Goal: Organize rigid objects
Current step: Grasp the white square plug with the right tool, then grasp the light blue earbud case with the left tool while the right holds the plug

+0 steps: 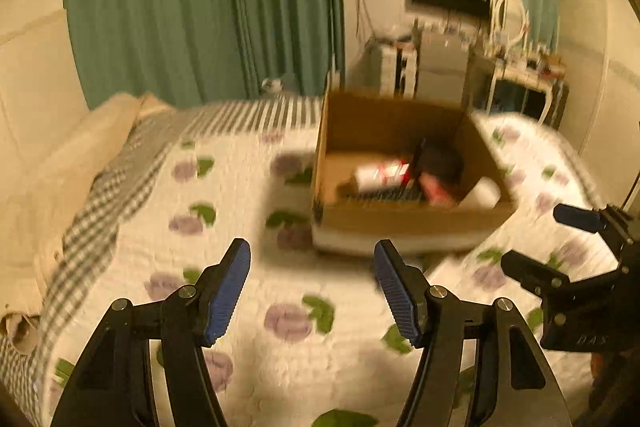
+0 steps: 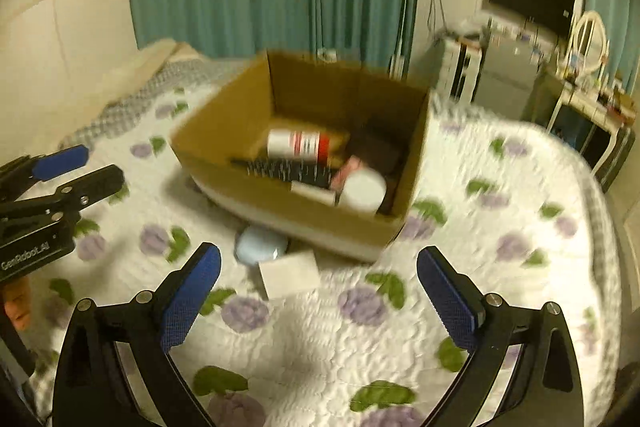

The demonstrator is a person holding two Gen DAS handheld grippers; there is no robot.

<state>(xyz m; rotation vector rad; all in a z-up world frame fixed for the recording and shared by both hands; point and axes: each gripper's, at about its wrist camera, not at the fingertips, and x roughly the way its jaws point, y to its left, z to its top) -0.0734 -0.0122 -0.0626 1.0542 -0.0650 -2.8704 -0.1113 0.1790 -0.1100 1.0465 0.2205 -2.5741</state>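
A cardboard box (image 2: 304,163) sits on a floral quilted bed (image 2: 500,187), holding a red-and-white bottle (image 2: 300,143), a comb and a white jar. Just outside it lie a pale blue item, perhaps a lid (image 2: 258,245), and a white card (image 2: 289,273). The left gripper (image 1: 312,287) and right gripper (image 2: 318,291) have their jaws apart and empty.

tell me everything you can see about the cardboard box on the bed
The cardboard box is plain brown corrugated card, open at the top, with upright walls. It sits level on the floral quilt, nearer the curtain side. Inside lie a white and red can on its side, a dark comb-like item, a white round lid and something dark at the back. A pale blue object lies against its near wall outside. Neither gripper touches it.
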